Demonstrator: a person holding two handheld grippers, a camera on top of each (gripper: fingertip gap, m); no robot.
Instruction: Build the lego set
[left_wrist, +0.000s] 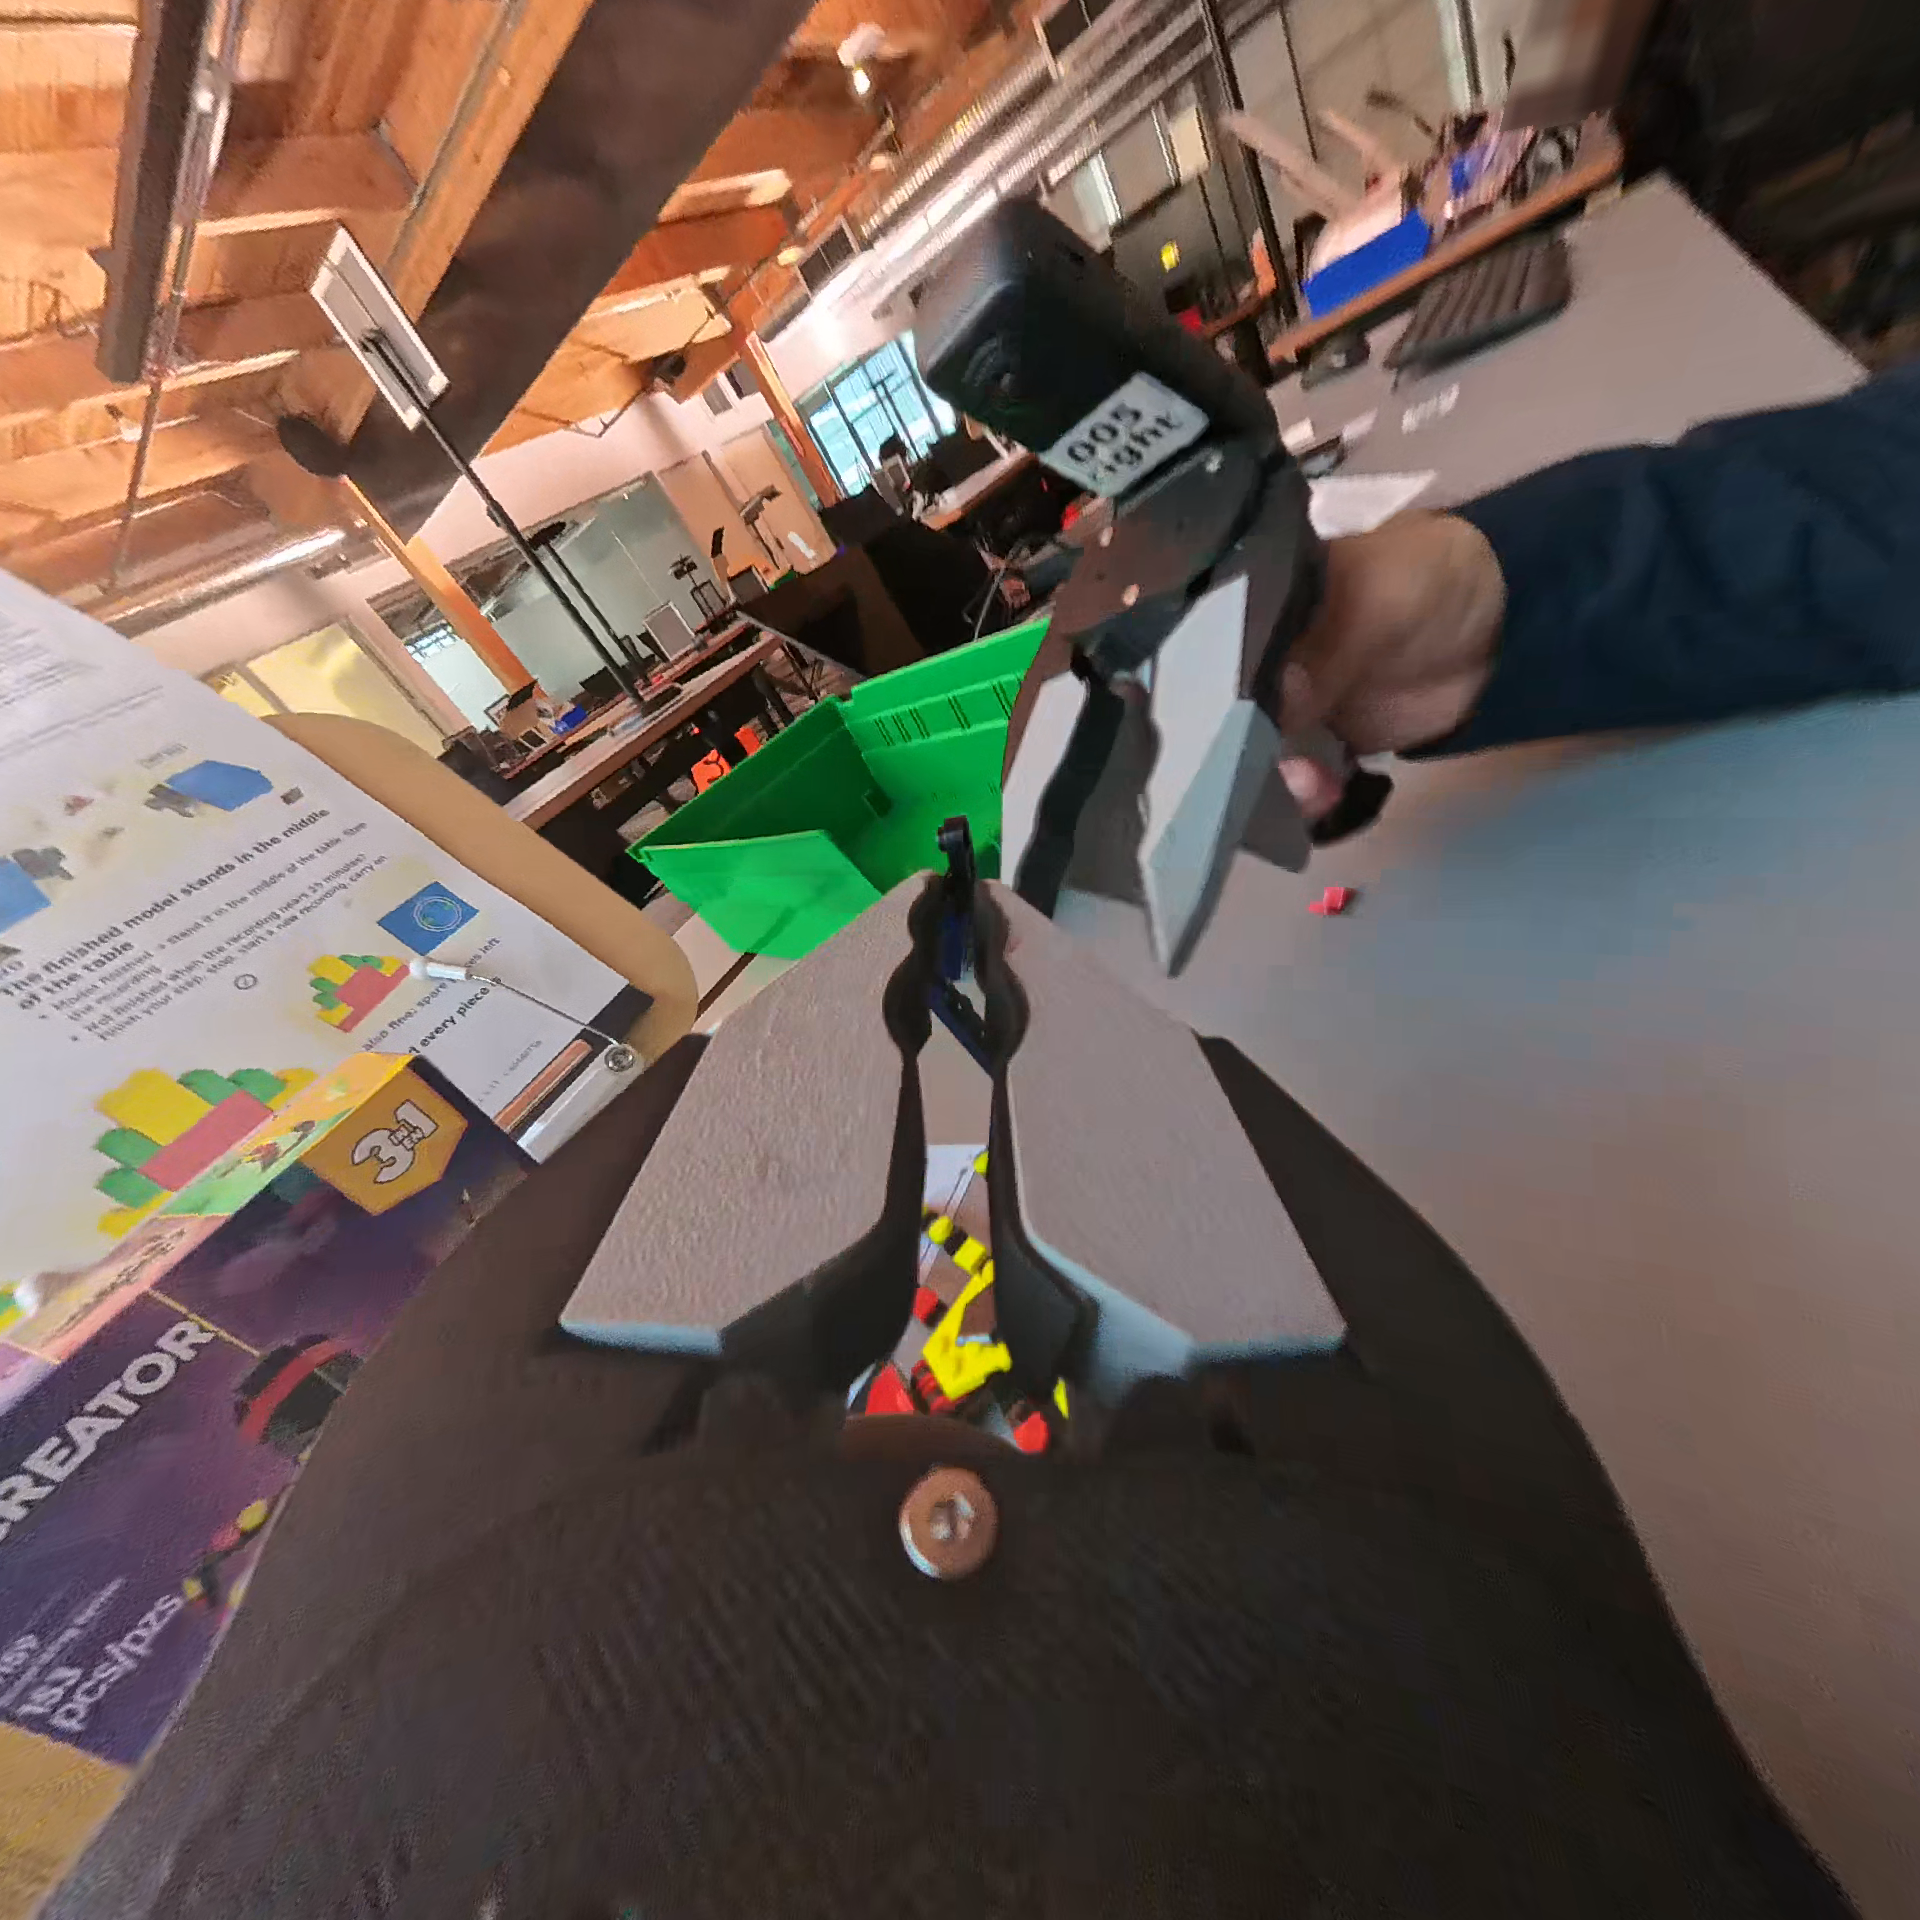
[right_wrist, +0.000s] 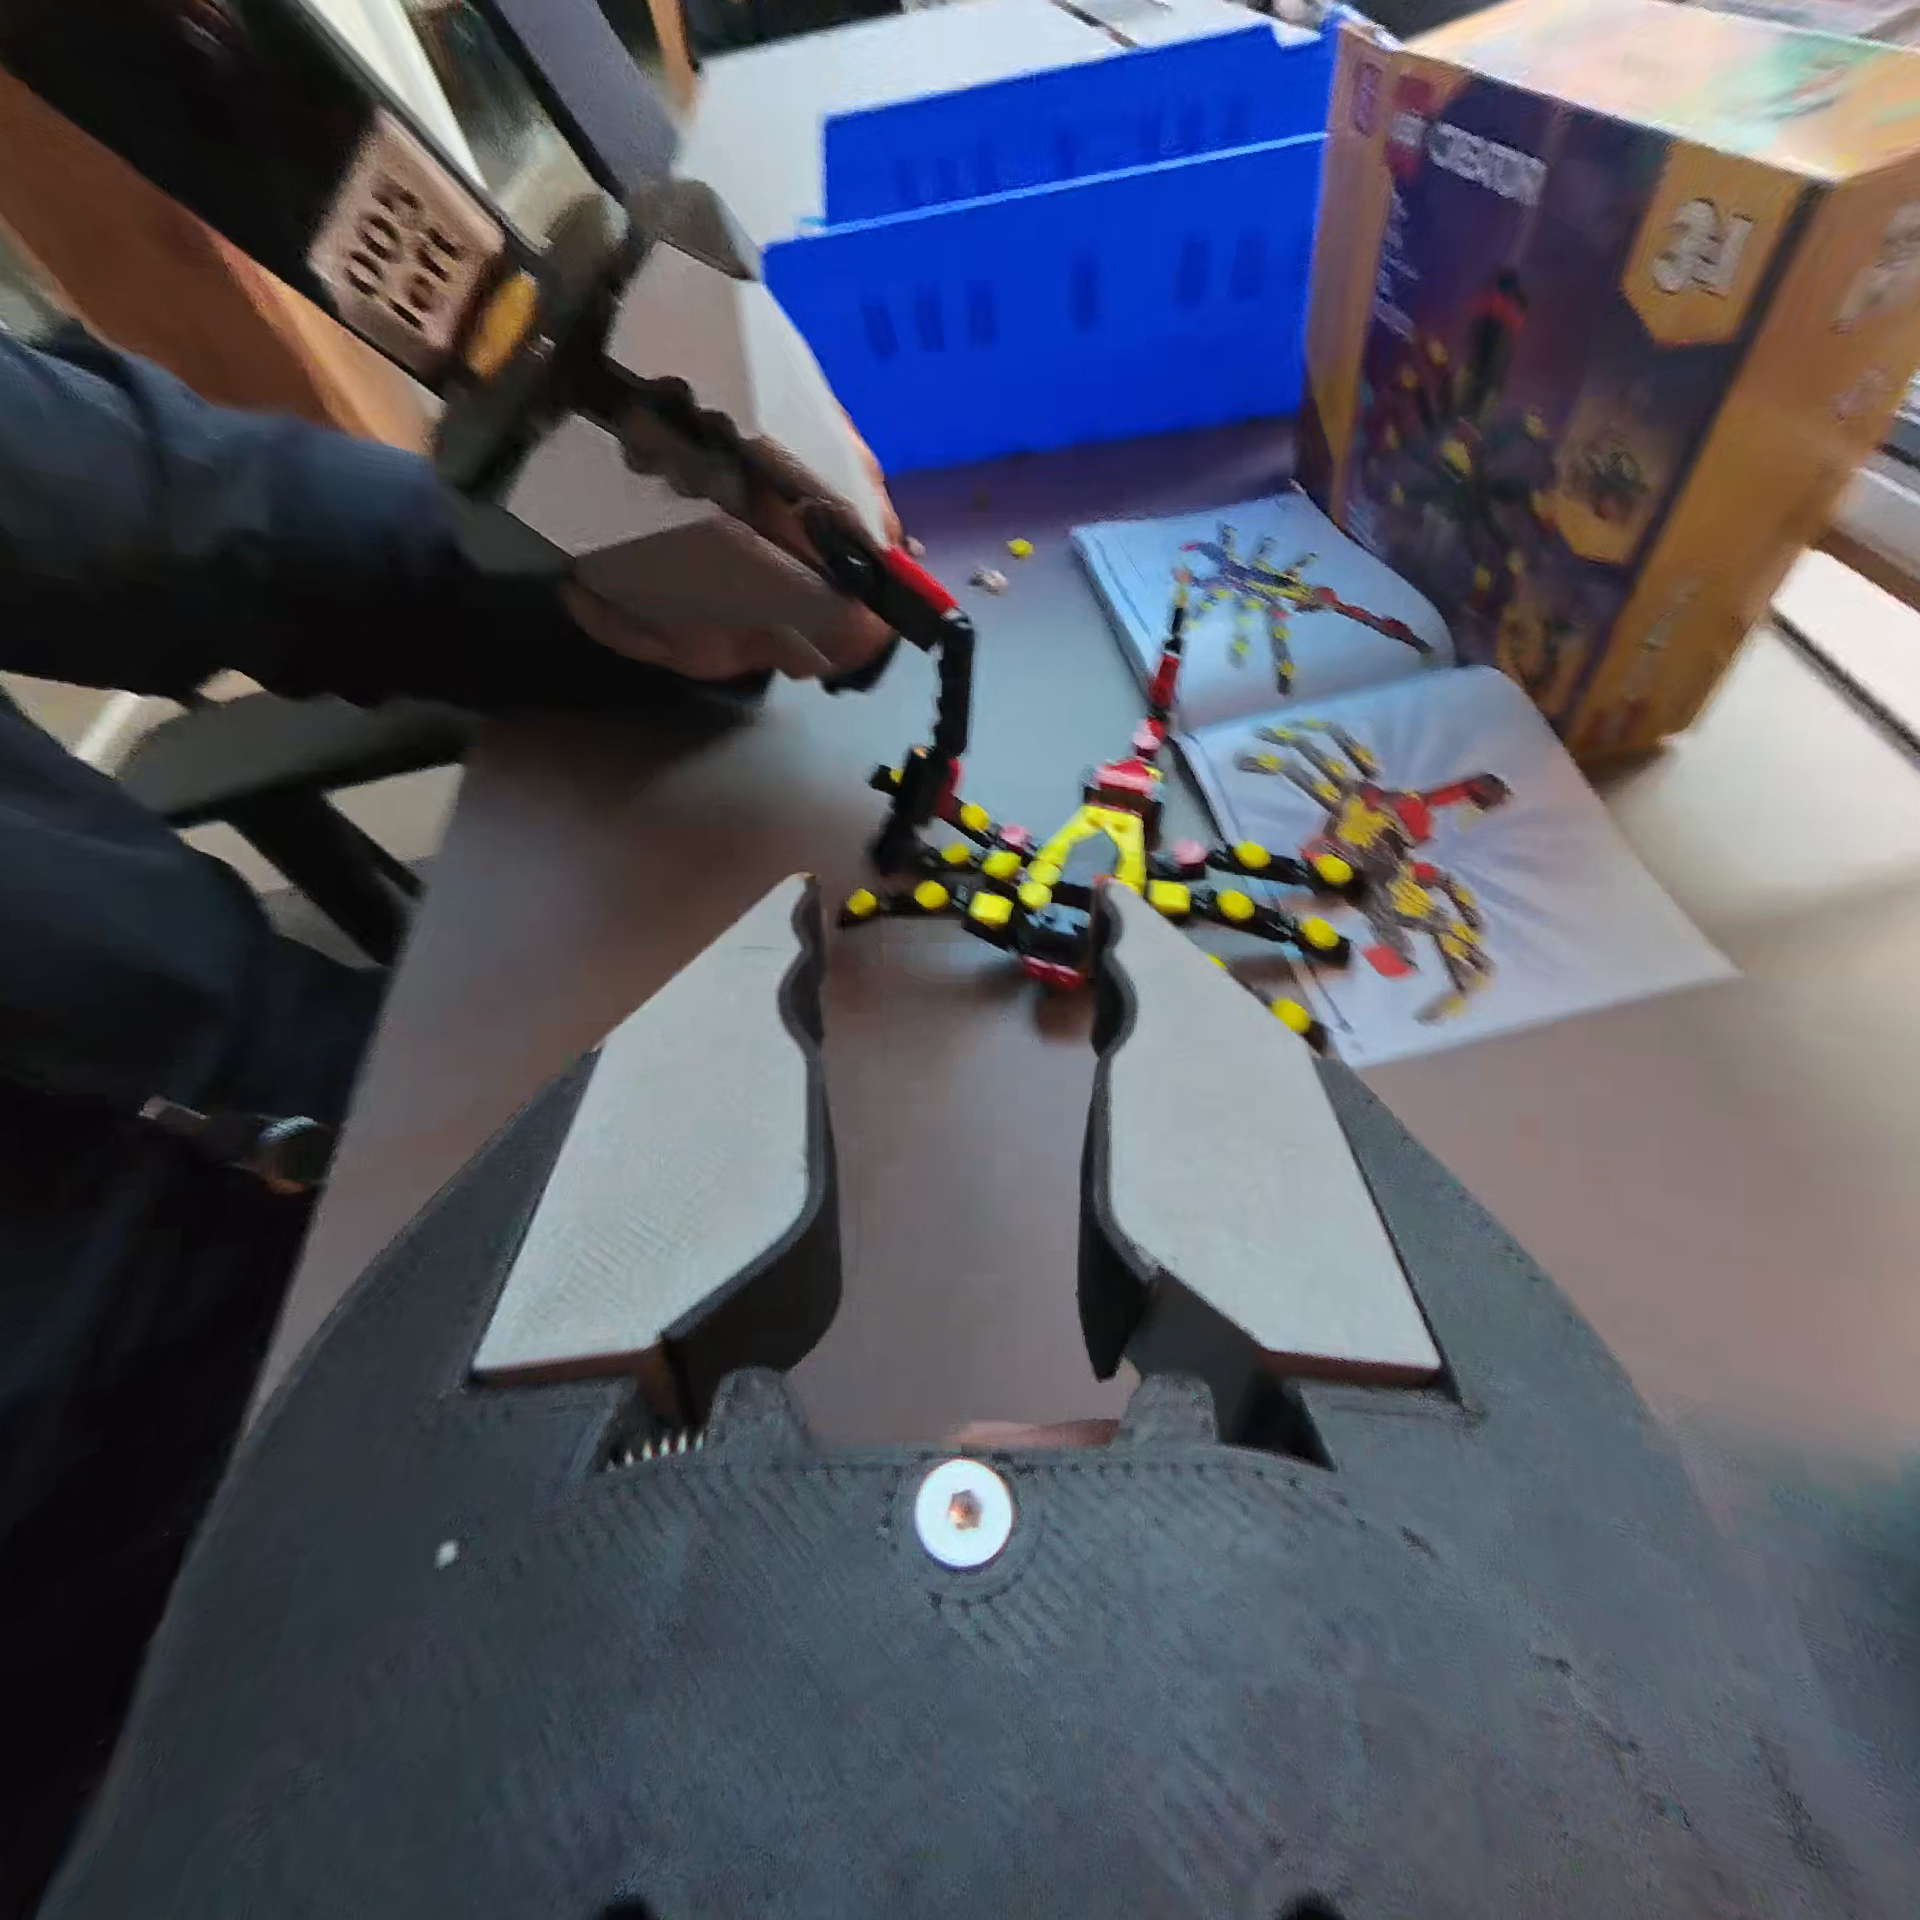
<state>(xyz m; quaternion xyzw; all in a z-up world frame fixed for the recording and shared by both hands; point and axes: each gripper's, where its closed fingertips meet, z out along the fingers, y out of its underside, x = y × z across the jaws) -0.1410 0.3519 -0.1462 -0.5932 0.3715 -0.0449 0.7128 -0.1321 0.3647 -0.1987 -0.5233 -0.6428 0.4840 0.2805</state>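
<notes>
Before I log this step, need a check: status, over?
Left gripper shut on the model's jointed leg. Right gripper open, empty, just short of the spider model. Instruction booklet beside it; nothing blocking.

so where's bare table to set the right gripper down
Bare dark table lies between the open right gripper and the lego model, and on to the right, below the open booklet. Crowded: around the model, where the left gripper clamps a leg, and back toward the blue bin and box.

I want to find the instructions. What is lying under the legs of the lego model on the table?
An open instruction booklet lies beside the lego model, and the right-hand legs reach over its near page. That page shows a picture of a red and yellow creature. What the legs cover cannot be seen.
</notes>
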